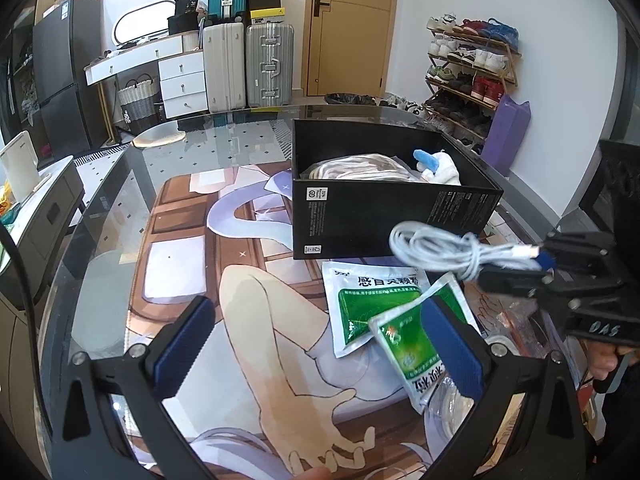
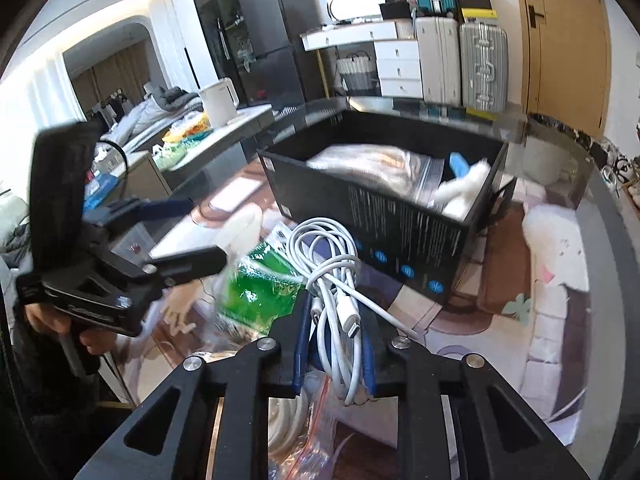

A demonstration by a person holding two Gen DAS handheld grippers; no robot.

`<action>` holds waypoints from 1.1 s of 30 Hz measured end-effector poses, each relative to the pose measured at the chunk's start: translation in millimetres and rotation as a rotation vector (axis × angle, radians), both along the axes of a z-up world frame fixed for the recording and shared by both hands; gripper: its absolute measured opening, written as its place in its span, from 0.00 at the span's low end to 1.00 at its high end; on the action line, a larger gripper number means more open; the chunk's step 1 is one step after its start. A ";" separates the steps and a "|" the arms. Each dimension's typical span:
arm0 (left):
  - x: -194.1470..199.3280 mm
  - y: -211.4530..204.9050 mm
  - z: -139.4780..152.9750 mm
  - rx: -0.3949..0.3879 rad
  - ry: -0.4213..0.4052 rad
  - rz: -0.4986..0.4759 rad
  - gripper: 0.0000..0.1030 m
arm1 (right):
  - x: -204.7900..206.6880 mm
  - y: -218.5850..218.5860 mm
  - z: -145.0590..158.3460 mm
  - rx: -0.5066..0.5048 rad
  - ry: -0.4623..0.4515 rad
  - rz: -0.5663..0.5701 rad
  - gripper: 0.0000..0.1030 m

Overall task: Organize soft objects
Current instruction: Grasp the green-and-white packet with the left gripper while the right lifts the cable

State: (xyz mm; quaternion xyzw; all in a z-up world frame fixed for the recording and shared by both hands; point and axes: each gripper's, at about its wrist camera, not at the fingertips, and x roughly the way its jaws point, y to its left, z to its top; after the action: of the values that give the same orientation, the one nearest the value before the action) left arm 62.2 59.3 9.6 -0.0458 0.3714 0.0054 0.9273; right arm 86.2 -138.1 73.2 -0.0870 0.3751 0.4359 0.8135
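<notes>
A: State the position of the white charging cable point(image 2: 336, 280).

B: The coiled cable sits at centre frame in the right wrist view, lifted off the table point(image 1: 224, 152), just in front of the near wall of the black box point(image 2: 404, 228). In the left wrist view it appears at right of centre, in front of the box's lower right corner.

A: Condition of the right gripper point(image 2: 334, 346)?

B: Jaws clamped on the cable bundle; the connector plug lies between the blue pads.

A: Left gripper point(image 1: 316, 344)?

B: Jaws wide apart, nothing between the pads. It hovers at the bottom of its own frame above the printed table mat point(image 1: 248, 320). In the right wrist view it appears at left, with a hand point(image 2: 52, 324) on the grip.

A: Contents of the box?

B: A clear zip bag of pale fabric point(image 1: 360, 170) on the left side and a white plush toy with a blue part point(image 1: 438, 168) on the right side.

A: Items on the mat?

B: Two green-and-white sachets point(image 1: 372, 304), overlapping, lie below the box at lower right of the left wrist frame. More clear bags point(image 2: 308, 428) lie under the right gripper.
</notes>
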 end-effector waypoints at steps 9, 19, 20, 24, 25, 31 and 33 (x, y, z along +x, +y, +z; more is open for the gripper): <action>-2.0 -30.2 -2.9 0.047 0.020 -0.110 1.00 | -8.8 -25.8 47.1 0.103 -0.065 -0.010 0.21; 11.2 -50.1 -13.9 -0.018 0.119 -0.059 0.98 | -11.9 -42.2 62.4 0.112 -0.090 -0.049 0.21; 11.1 -55.1 -14.5 -0.010 0.125 -0.058 0.98 | -11.1 -44.2 63.5 0.113 -0.092 -0.054 0.21; 14.7 -65.8 -14.8 0.000 0.143 -0.025 0.98 | -8.7 -54.9 68.2 0.120 -0.098 -0.080 0.21; 17.2 -66.8 -15.9 -0.010 0.150 -0.014 0.98 | -8.0 -56.8 69.1 0.122 -0.098 -0.085 0.21; 28.9 -71.1 -25.3 -0.003 0.179 0.047 0.98 | -6.3 -62.6 73.0 0.126 -0.100 -0.107 0.21; 29.3 -74.1 -27.0 0.029 0.177 0.051 0.89 | -6.7 -63.7 73.1 0.125 -0.100 -0.109 0.21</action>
State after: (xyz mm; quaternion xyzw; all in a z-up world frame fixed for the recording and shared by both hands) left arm 91.5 -14.8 -17.5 -0.0412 0.4506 0.0381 0.8909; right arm 79.5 -201.8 146.3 -0.0371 0.3102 0.4089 0.8575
